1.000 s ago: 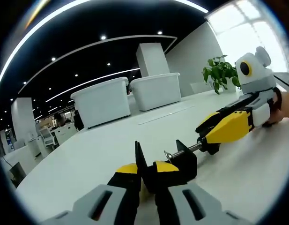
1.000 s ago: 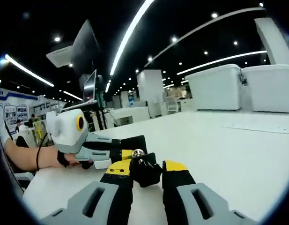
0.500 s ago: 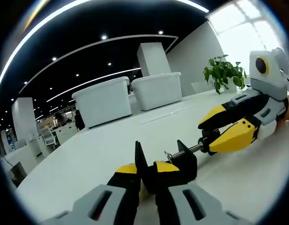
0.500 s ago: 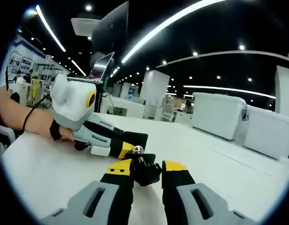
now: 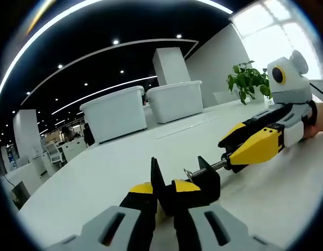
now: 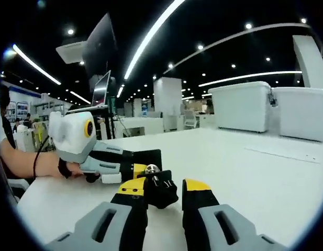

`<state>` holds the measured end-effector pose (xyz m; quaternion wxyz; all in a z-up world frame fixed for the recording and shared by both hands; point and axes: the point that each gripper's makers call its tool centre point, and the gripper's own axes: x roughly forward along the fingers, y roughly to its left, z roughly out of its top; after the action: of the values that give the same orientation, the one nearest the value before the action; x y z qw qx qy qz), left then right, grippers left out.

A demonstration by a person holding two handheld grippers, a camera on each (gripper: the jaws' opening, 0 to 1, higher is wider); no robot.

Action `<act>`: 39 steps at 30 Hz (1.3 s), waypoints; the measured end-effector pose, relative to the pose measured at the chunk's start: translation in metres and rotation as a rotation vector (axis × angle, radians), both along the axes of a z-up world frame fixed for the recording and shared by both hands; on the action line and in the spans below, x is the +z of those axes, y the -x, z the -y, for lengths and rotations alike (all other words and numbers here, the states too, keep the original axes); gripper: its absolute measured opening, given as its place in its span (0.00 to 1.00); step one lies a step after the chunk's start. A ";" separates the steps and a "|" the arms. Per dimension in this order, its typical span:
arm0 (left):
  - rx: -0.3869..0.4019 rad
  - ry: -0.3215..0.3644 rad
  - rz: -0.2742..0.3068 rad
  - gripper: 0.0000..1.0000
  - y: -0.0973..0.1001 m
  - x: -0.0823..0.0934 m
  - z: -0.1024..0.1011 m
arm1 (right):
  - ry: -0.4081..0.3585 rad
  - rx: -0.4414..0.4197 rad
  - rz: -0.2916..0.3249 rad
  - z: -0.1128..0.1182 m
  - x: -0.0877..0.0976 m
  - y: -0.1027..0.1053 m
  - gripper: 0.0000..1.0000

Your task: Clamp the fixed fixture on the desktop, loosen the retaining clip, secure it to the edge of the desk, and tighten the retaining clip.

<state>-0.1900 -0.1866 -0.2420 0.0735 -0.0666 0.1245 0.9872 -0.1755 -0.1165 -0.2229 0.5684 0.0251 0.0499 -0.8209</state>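
Note:
A black clamp fixture (image 5: pixel 200 185) stands on the white desk (image 5: pixel 98 178), and my left gripper (image 5: pixel 164 191) is shut on its body. Its silver screw rod (image 5: pixel 205 169) runs off to the right. There my right gripper (image 5: pixel 228 154), with yellow and black jaws, closes on the rod's black knob. In the right gripper view my right gripper (image 6: pixel 164 187) holds that knob (image 6: pixel 162 192) between its jaws, with the silver screw end (image 6: pixel 152 169) just above. Behind it, my left gripper (image 6: pixel 148 163) reaches in from the left, held by a person's hand (image 6: pixel 43 167).
Two white lidded bins (image 5: pixel 117 112) (image 5: pixel 174 99) stand at the far side of the desk, with a potted plant (image 5: pixel 247 81) to their right. A flat white sheet (image 5: pixel 185 127) lies in front of the bins. A raised laptop screen (image 6: pixel 101 97) stands behind the left gripper.
My right gripper rolled to one side on the screw knob half a second ago and has rolled back to nearly its first attitude. The left gripper and the clamp have stayed still.

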 end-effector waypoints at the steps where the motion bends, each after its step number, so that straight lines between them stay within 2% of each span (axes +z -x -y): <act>1: 0.000 0.001 0.000 0.11 0.000 0.000 0.000 | 0.007 -0.007 0.009 -0.001 0.000 0.000 0.19; 5: -0.001 0.002 -0.001 0.11 0.000 0.000 0.000 | -0.011 -0.007 -0.031 0.001 0.000 -0.002 0.19; 10: -0.001 0.002 -0.001 0.11 0.001 0.000 0.000 | -0.058 -0.026 -0.150 0.001 0.001 -0.001 0.19; 14: -0.001 0.003 -0.002 0.11 0.001 0.000 0.000 | -0.082 -0.035 -0.196 0.002 0.001 -0.003 0.19; 18: 0.001 0.002 -0.001 0.11 0.001 0.000 0.000 | -0.157 -0.042 -0.351 0.005 0.001 -0.005 0.19; 20: 0.001 0.003 -0.001 0.11 0.001 0.000 0.000 | -0.210 -0.035 -0.451 0.007 0.001 -0.008 0.19; 21: 0.002 0.003 -0.001 0.11 0.001 0.000 0.000 | -0.215 -0.038 -0.457 0.007 0.001 -0.009 0.19; 24: 0.002 0.002 -0.001 0.11 0.001 0.000 0.000 | -0.167 -0.049 -0.356 0.007 0.001 -0.008 0.18; 25: 0.002 0.002 -0.001 0.11 0.001 0.000 0.000 | -0.145 -0.055 -0.307 0.007 0.001 -0.008 0.18; 27: 0.002 0.002 -0.001 0.11 0.001 0.000 0.000 | -0.075 -0.072 -0.165 0.004 0.004 -0.007 0.18; 29: 0.002 0.002 -0.002 0.11 0.001 0.000 0.000 | -0.021 -0.066 -0.106 0.003 0.009 -0.007 0.19; 30: 0.002 0.002 -0.002 0.11 0.001 0.000 0.000 | -0.006 -0.078 -0.070 -0.002 0.010 0.008 0.21; 32: 0.002 0.003 -0.002 0.11 0.001 0.000 0.000 | 0.012 -0.059 0.014 -0.003 0.005 0.009 0.23; 35: 0.002 0.003 -0.002 0.11 0.001 0.000 0.001 | 0.023 -0.053 0.213 -0.004 -0.007 0.010 0.25; 36: 0.002 0.003 -0.002 0.11 0.001 0.000 0.001 | 0.040 -0.054 0.258 -0.003 -0.006 0.009 0.25; 37: 0.002 0.003 -0.003 0.11 0.001 0.000 0.001 | 0.044 -0.059 0.282 -0.003 -0.007 0.010 0.25; 38: 0.002 0.004 -0.003 0.11 0.001 0.000 0.001 | 0.043 -0.061 0.273 -0.006 -0.006 0.021 0.25; 39: 0.002 0.004 -0.003 0.11 0.001 0.000 0.001 | 0.043 -0.060 0.268 -0.006 -0.006 0.020 0.25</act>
<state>-0.1908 -0.1873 -0.2420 0.0723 -0.0653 0.1265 0.9872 -0.1959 -0.1107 -0.2287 0.5455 0.1236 -0.0449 -0.8278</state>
